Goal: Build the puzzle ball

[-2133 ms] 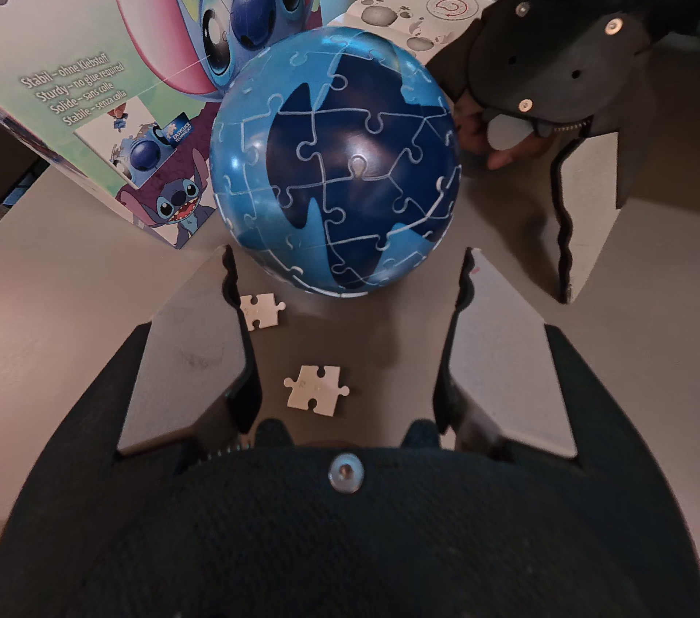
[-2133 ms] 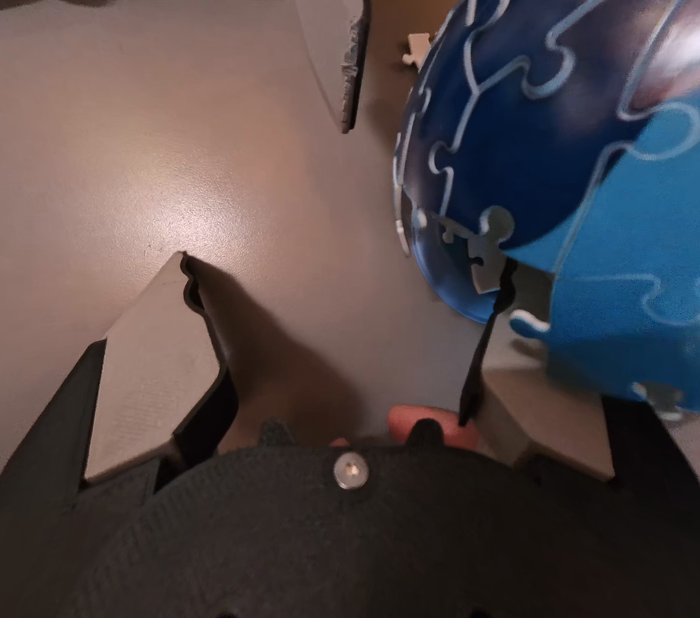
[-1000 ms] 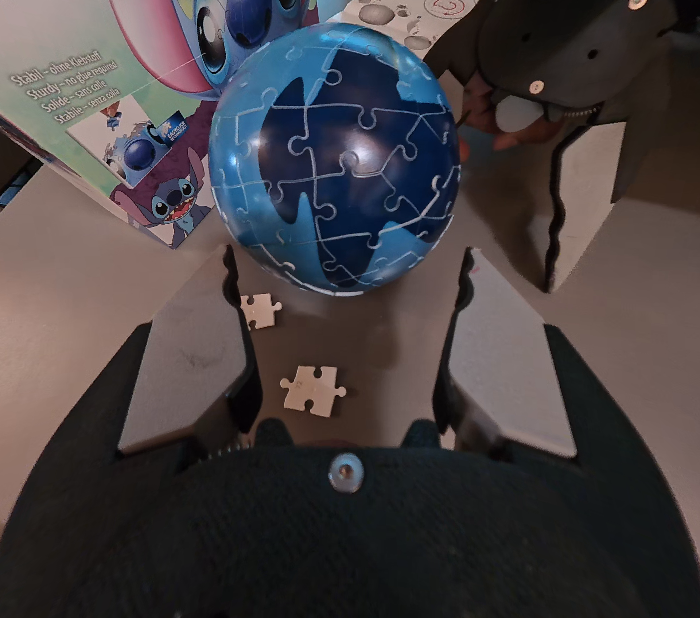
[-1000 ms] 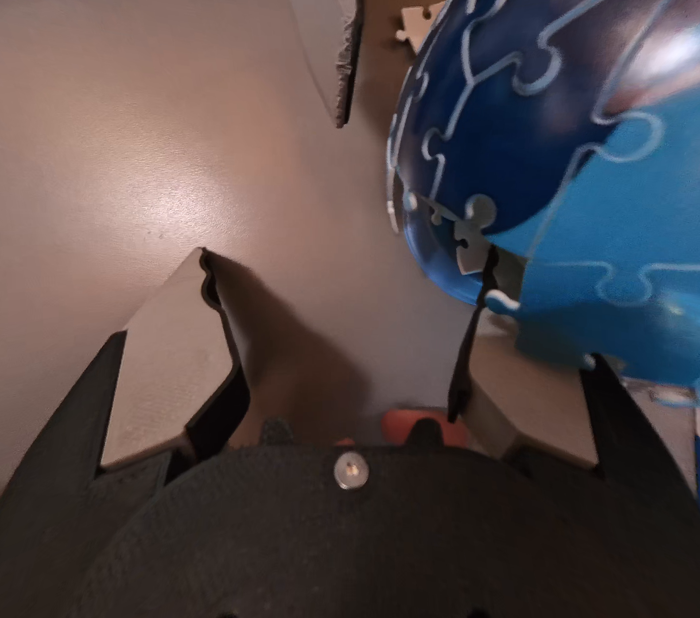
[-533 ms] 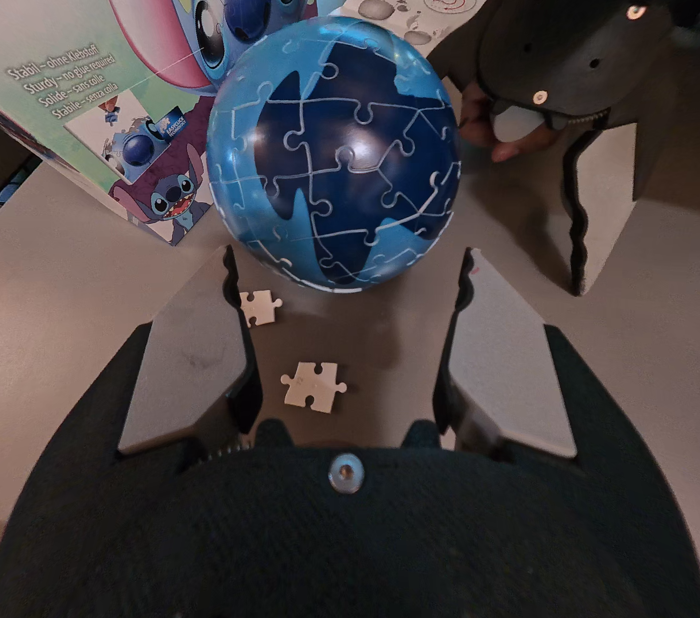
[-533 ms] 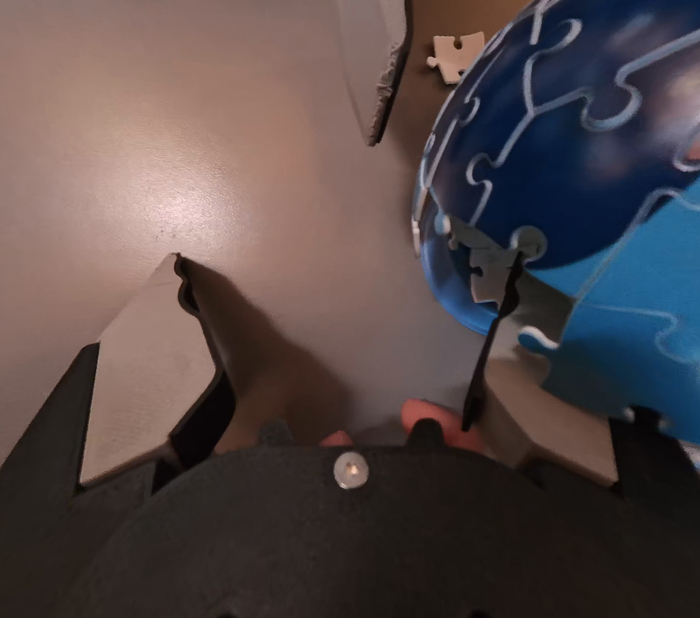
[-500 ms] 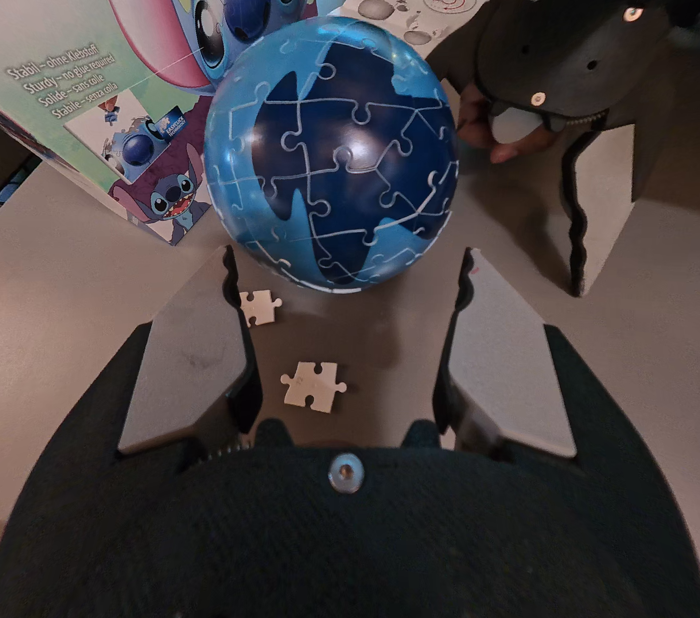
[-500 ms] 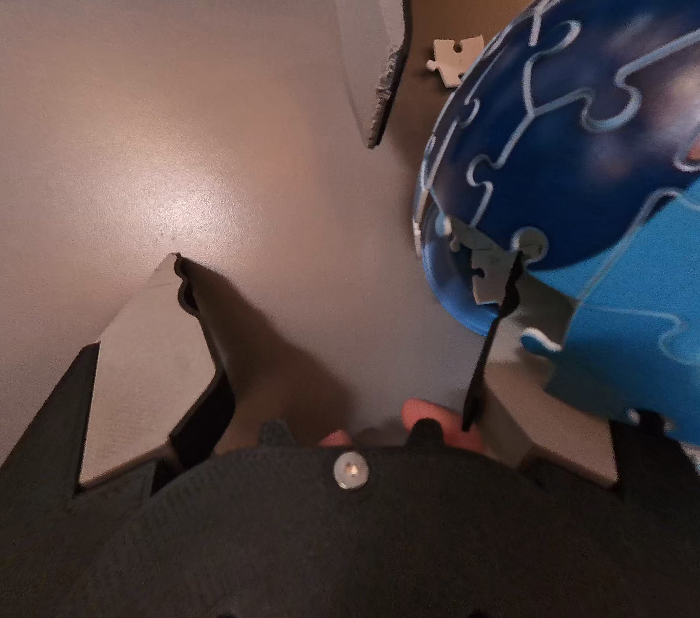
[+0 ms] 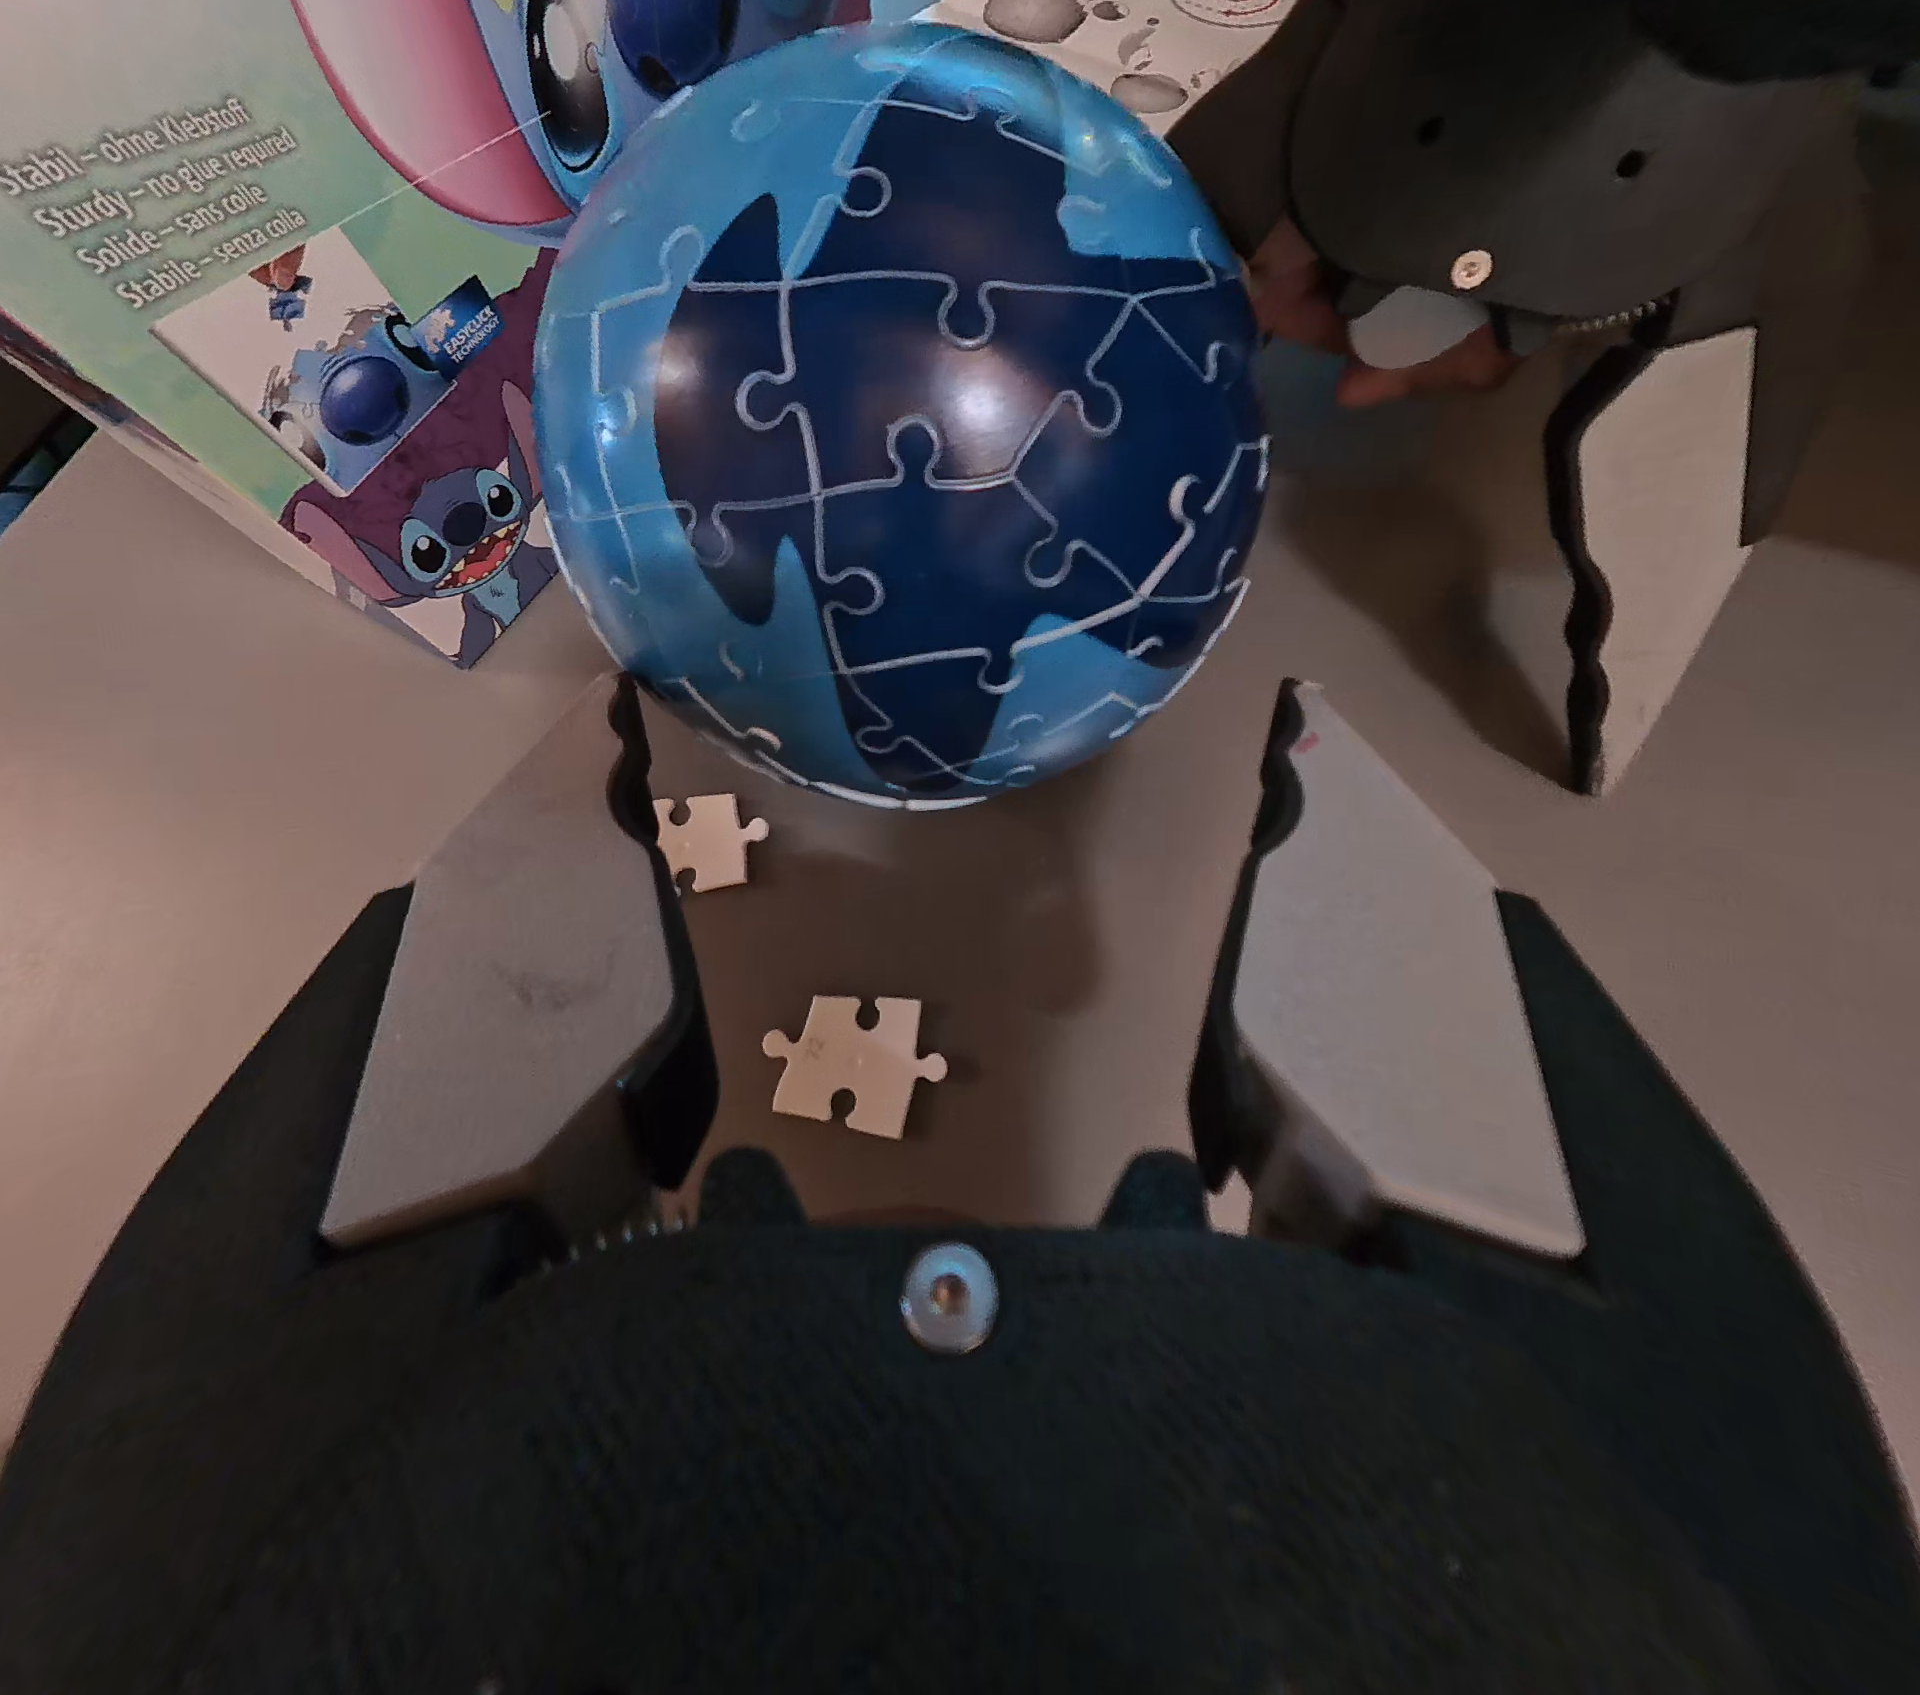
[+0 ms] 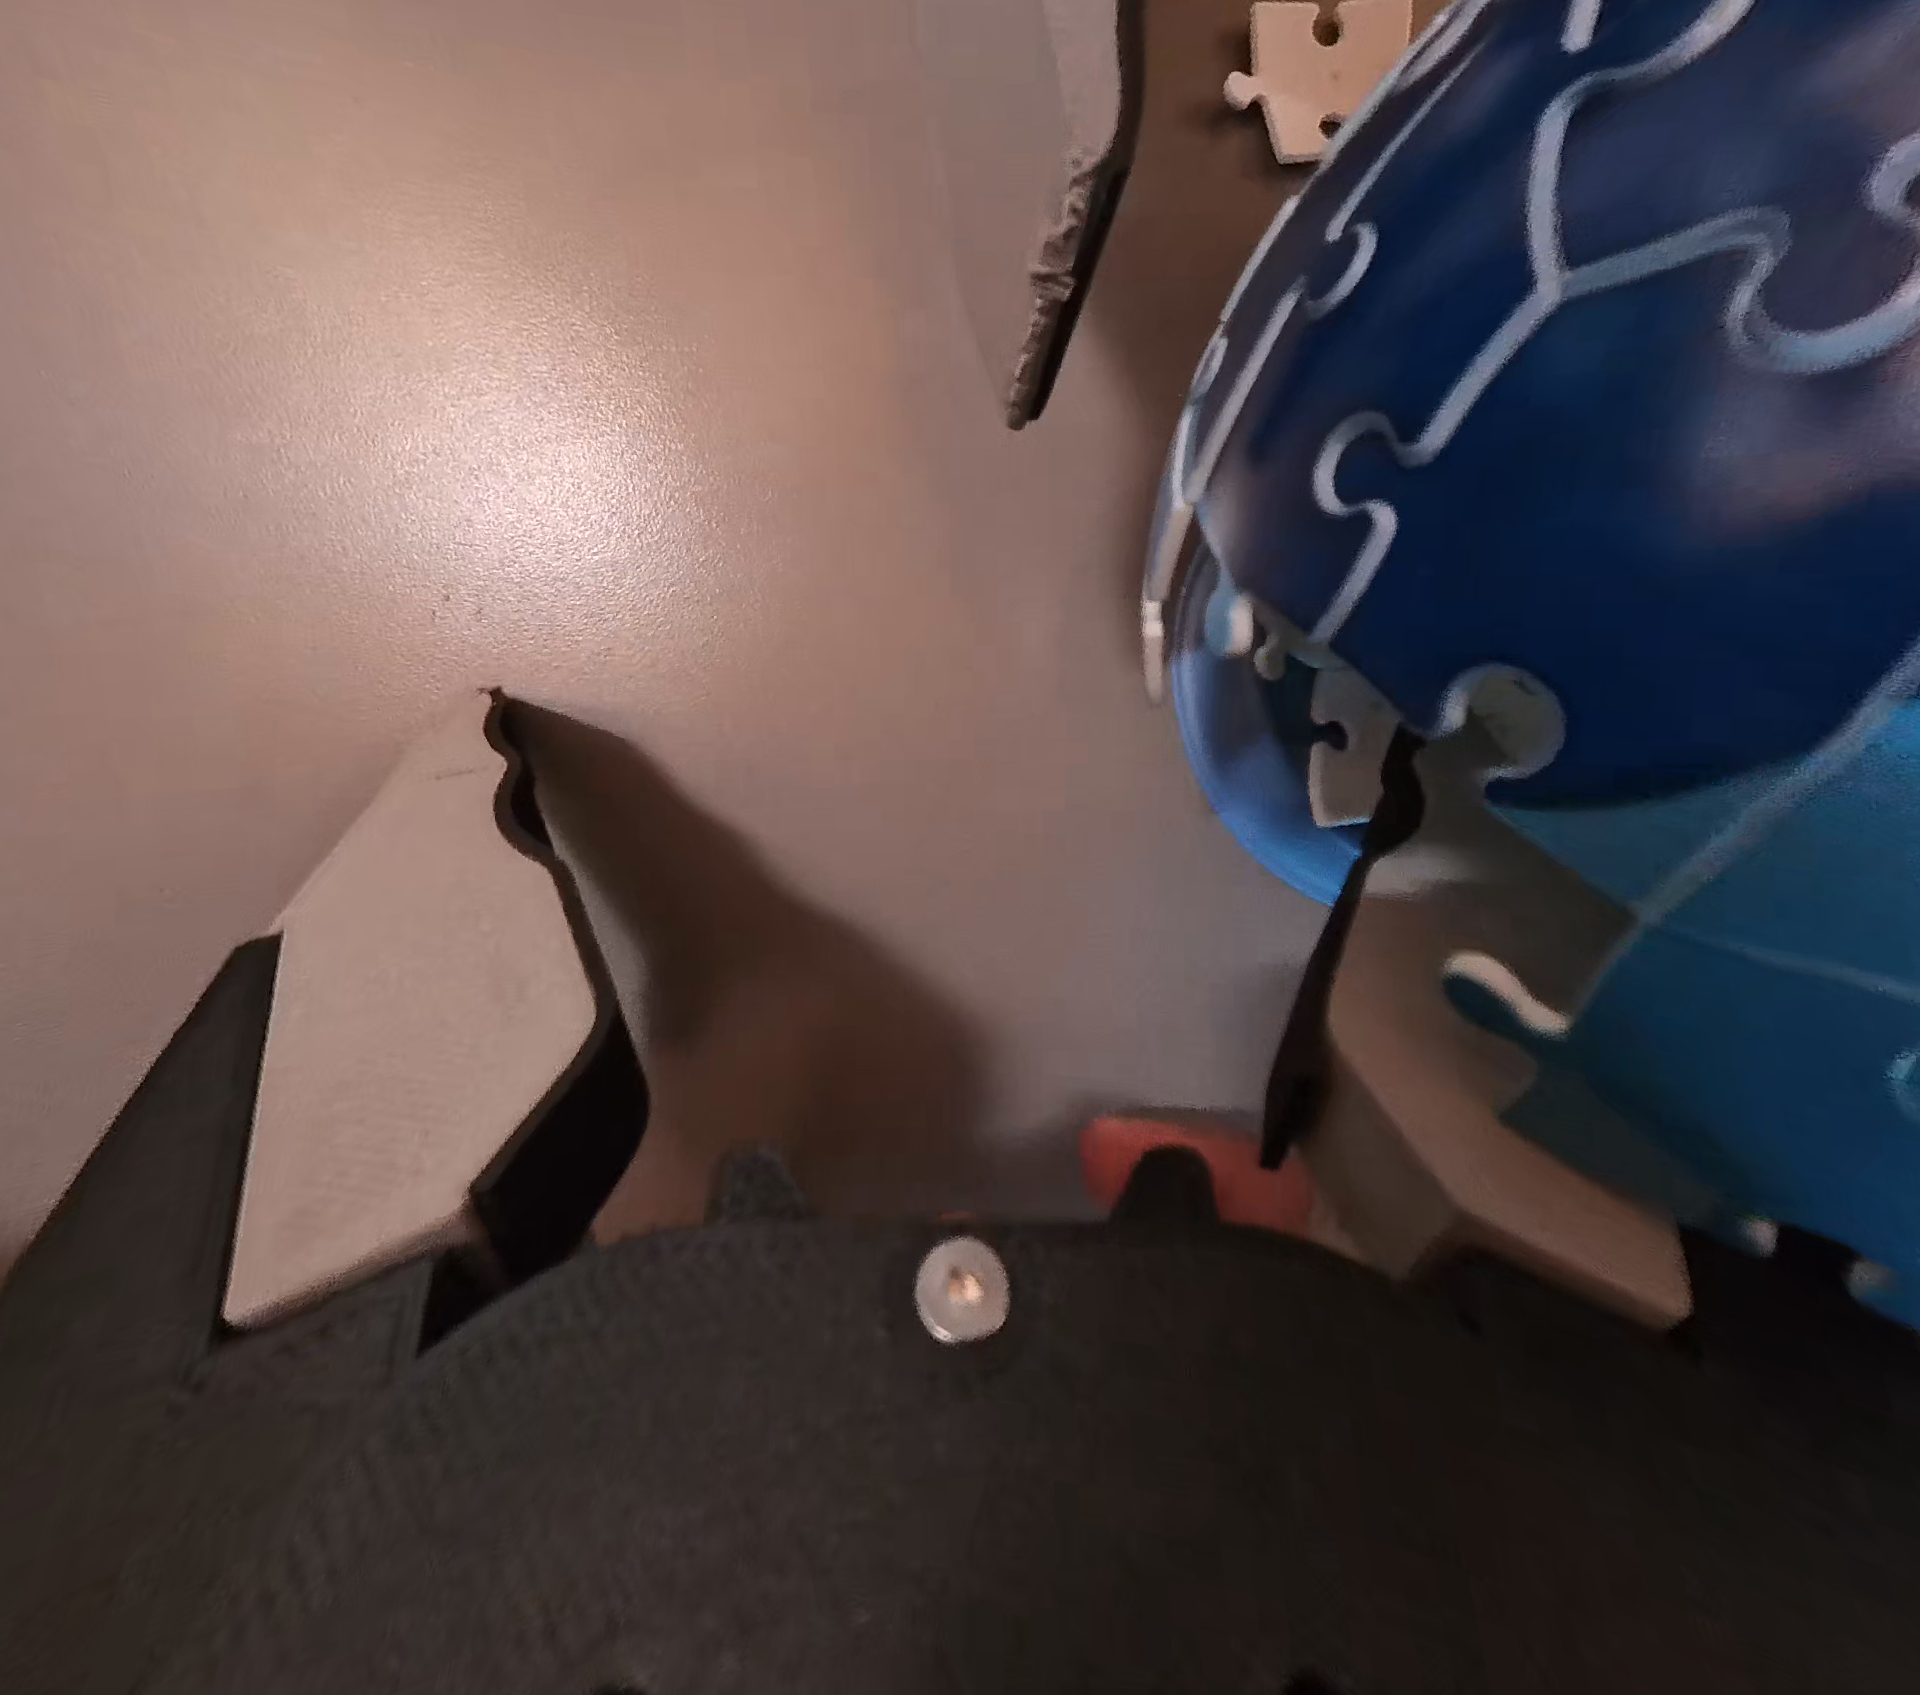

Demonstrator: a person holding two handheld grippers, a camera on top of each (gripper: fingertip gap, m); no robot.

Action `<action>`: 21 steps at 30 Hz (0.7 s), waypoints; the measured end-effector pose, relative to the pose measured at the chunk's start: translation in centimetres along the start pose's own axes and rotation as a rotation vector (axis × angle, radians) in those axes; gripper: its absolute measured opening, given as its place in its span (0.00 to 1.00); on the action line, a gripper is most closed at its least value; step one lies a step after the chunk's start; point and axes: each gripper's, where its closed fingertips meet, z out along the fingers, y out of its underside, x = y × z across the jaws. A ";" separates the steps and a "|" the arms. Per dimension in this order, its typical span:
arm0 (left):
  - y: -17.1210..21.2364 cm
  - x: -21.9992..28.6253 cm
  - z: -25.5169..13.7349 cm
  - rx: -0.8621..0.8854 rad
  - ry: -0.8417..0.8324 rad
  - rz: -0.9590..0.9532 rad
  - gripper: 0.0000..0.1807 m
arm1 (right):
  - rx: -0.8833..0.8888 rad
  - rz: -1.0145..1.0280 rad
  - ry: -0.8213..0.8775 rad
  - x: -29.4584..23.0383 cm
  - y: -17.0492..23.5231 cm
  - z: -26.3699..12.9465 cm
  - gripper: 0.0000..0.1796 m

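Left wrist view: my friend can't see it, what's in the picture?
A shiny round blue puzzle ball sits on a grey table before the open left gripper. Two loose white puzzle pieces lie between its fingers, a colourful cardboard puzzle box behind.

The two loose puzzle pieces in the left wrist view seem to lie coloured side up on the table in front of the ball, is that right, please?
Not quite. The nearer piece and the farther piece lie in front of the puzzle ball on the table, but plain pale side up, as the left wrist view shows.
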 end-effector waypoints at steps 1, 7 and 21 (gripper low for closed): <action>0.0 0.0 0.0 0.000 0.000 0.000 0.64 | -0.006 -0.001 -0.001 0.0 0.0 0.0 0.85; 0.0 0.1 0.0 0.002 0.002 0.000 0.64 | 0.002 0.008 0.002 0.1 0.0 -0.1 0.84; -0.1 0.2 0.0 0.004 0.003 -0.001 0.65 | 0.028 0.000 -0.010 -0.1 0.1 0.1 0.86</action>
